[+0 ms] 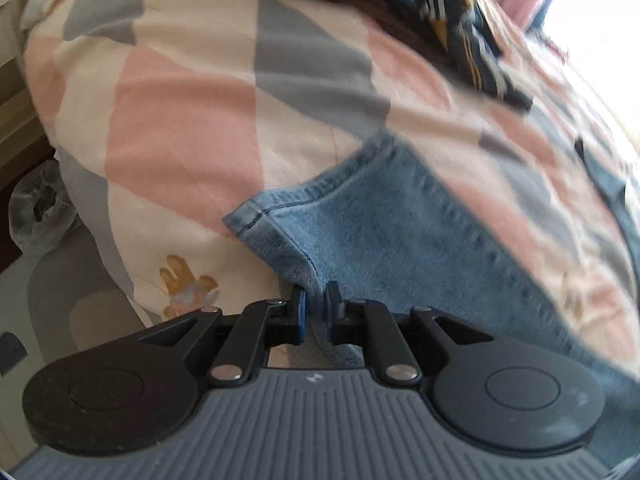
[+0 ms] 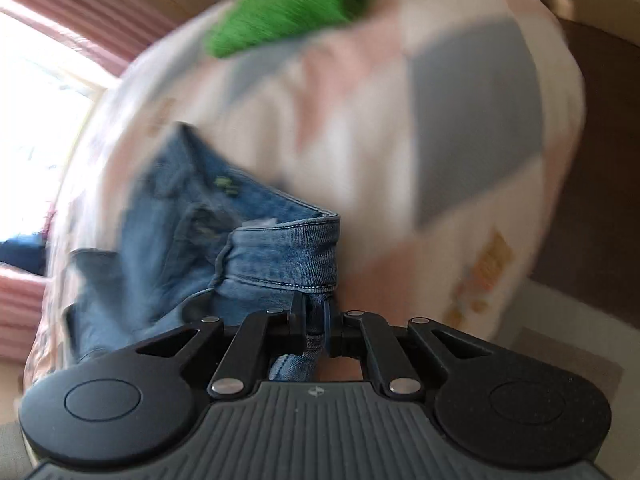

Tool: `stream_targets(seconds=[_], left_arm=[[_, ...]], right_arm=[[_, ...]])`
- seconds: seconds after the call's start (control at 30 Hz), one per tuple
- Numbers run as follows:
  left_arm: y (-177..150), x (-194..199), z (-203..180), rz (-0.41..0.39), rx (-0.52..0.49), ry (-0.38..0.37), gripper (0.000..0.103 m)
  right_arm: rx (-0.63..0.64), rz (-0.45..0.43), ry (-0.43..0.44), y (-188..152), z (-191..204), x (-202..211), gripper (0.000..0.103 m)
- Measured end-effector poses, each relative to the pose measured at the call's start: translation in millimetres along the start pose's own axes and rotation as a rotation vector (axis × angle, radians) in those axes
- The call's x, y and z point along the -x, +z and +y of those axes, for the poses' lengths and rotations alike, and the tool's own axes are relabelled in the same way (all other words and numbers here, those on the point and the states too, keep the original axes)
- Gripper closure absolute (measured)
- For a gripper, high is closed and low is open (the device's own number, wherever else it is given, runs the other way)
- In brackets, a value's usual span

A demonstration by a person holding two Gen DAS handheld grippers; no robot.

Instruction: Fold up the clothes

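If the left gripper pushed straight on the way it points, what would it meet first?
The left gripper is already shut on the jeans, so the denim just ahead comes first, with the checked bedspread beneath it. Depth is hard to judge through the fisheye.

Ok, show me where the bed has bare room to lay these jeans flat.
Free: the bedspread left of the jeans, below the striped garment; also the patch right of the waistband, below the green garment. Crowded along the far edge.
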State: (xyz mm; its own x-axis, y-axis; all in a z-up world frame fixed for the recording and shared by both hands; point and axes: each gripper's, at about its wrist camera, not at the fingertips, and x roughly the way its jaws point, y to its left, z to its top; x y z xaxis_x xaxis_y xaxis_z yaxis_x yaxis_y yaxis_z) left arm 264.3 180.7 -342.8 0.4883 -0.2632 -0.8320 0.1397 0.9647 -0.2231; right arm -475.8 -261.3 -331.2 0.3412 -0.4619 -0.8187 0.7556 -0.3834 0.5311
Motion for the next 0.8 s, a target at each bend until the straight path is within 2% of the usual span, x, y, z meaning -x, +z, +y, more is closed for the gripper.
stream_targets(seconds=[0.1, 0.2, 0.27, 0.33, 0.37, 0.43, 0.5, 0.53, 0.6, 0.67, 0.73, 0.8], left_arm=[[-2, 11, -3, -0.037, -0.032, -0.006, 0.093], [-8, -9, -4, 0.044, -0.078, 0.089, 0.084], [-4, -4, -9, 0.041, -0.084, 0.114, 0.084], [5, 12, -15, 0.010, -0.073, 0.141, 0.080], [11, 20, -20, -0.004, -0.081, 0.182, 0.079], [20, 40, -39, -0.039, -0.155, 0.189, 0.076], [27, 50, -68, -0.057, -0.258, 0.130, 0.070], [30, 51, -84, -0.059, -0.317, 0.099, 0.060], [33, 38, -116, -0.021, -0.402, 0.036, 0.053], [35, 8, -135, 0.082, -0.381, -0.036, 0.053], [40, -27, -140, 0.204, -0.264, -0.091, 0.057], [43, -50, -135, 0.285, -0.128, -0.133, 0.066]], right_arm=[[0.023, -0.011, -0.013, 1, 5, -2, 0.097], [0.073, -0.002, -0.029, 0, 7, -6, 0.096], [0.085, 0.031, -0.072, -1, 5, -16, 0.090], [0.083, 0.048, -0.130, 1, 7, -16, 0.058], [0.095, 0.034, -0.149, 3, 11, -9, 0.051], [0.190, -0.017, -0.224, 5, 25, 8, 0.045], [0.301, -0.066, -0.265, 3, 40, 24, 0.040], [0.334, -0.086, -0.260, 1, 47, 29, 0.039], [0.372, -0.097, -0.208, -3, 61, 31, 0.039], [0.398, -0.066, -0.139, -14, 79, 20, 0.037], [0.430, -0.024, -0.085, -29, 98, 4, 0.037], [0.467, 0.029, -0.045, -48, 117, -14, 0.037]])
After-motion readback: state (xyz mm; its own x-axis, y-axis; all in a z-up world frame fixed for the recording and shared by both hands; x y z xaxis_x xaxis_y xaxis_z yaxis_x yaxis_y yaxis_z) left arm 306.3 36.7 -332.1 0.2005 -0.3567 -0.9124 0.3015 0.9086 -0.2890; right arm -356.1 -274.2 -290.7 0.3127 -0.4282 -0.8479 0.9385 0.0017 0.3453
